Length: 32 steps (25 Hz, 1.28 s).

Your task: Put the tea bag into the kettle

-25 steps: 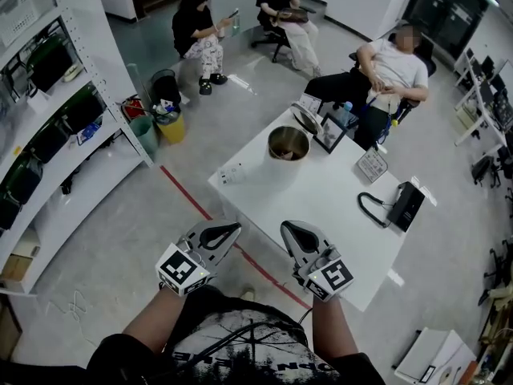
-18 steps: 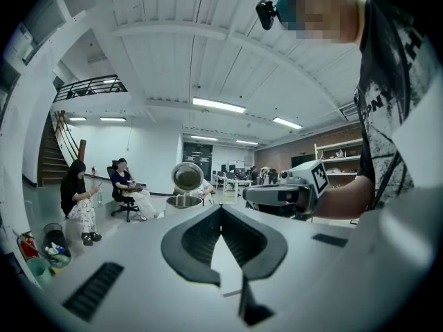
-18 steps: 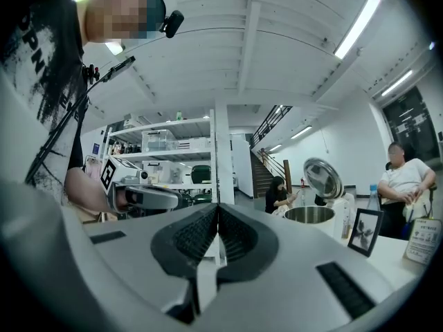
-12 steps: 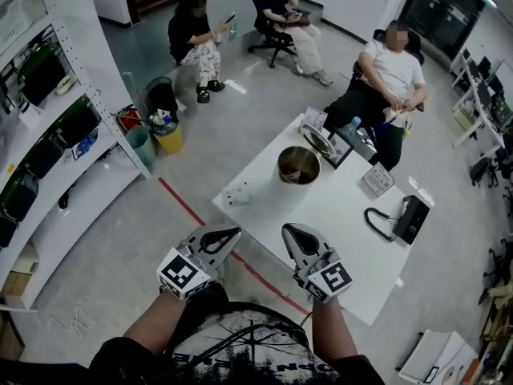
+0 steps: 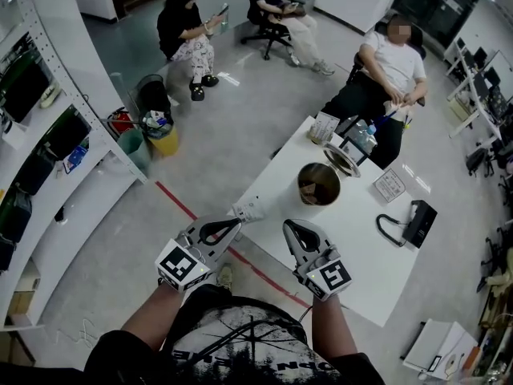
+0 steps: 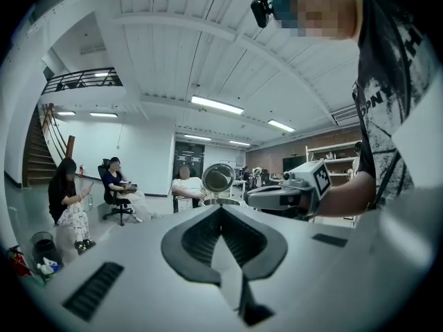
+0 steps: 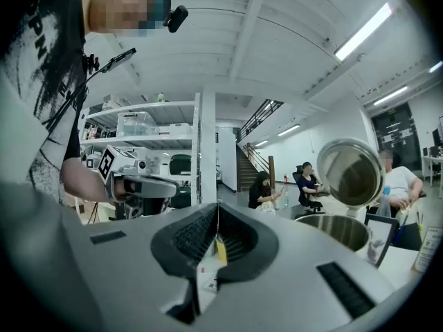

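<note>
Floor (image 5: 240, 135) grey, smooth, glossy in patches. Red line (image 5: 183, 205) ran diagonally across it, passing under near corner of white table (image 5: 353, 239). White open shelving (image 5: 96, 167) stood along left side. Yellow bin (image 5: 164, 143), green bin (image 5: 131, 144) and black bin (image 5: 148, 93) grouped at shelf end. Dark staircase (image 6: 38, 151) rose at far wall; railed balcony (image 6: 79, 80) above. Ceiling (image 6: 173, 47) white, beamed, lit by strip lights (image 6: 217, 104). Dark panels (image 5: 437, 2) at far right were possibly windows.

The right gripper (image 7: 217, 206) hides the kettle's (image 7: 333, 229) lower body.
</note>
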### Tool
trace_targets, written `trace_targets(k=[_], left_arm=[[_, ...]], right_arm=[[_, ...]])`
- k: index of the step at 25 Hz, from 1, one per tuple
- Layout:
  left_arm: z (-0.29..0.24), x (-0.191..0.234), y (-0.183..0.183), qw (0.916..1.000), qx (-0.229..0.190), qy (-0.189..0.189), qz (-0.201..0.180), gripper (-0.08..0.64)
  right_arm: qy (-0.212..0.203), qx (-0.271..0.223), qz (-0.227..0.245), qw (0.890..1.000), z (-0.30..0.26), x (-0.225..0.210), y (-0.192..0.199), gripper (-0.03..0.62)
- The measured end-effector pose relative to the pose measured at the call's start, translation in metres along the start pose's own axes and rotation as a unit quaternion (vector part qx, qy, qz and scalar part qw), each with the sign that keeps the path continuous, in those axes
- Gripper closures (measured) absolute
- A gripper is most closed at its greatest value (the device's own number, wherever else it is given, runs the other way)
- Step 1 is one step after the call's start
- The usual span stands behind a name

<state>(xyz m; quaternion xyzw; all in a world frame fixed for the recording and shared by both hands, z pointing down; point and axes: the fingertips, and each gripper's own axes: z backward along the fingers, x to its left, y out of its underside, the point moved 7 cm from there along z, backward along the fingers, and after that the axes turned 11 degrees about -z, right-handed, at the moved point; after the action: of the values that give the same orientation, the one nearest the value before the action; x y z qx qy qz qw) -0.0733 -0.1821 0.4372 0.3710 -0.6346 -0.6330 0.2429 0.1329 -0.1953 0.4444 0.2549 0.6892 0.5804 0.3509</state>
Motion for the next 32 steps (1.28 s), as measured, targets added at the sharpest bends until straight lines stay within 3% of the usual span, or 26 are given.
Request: trace_targets(k=[5,10,16,25,32], left_arm=[[0.001,0.026,0.016,0.9997,0.01,0.014,0.018,0.552],[0.0,0.048,0.033,0.9987,0.03,0.019,0.036,0.552],[0.003,0.071,0.053,0.9973,0.035,0.025,0.06,0.552],[0.012,0.099,0.083,0.995,0.057,0.025,0.078,0.552],[0.02,0.109,0.102,0.9915,0.086,0.024,0.094,0.552]], right_arm=[[0.012,0.029,-0.015,0.999,-0.033,-0.002,0.014,0.58],[0.037,0.087,-0.042,0.995,-0.061,-0.016,0.054,0.574],[0.049,0.153,-0.073,0.984,-0.092,-0.025,0.097,0.493],[0.061,0.278,-0.077,0.956,-0.139,-0.035,0.174,0.356],[0.093,0.325,-0.07,0.938,-0.156,-0.045,0.201,0.296]])
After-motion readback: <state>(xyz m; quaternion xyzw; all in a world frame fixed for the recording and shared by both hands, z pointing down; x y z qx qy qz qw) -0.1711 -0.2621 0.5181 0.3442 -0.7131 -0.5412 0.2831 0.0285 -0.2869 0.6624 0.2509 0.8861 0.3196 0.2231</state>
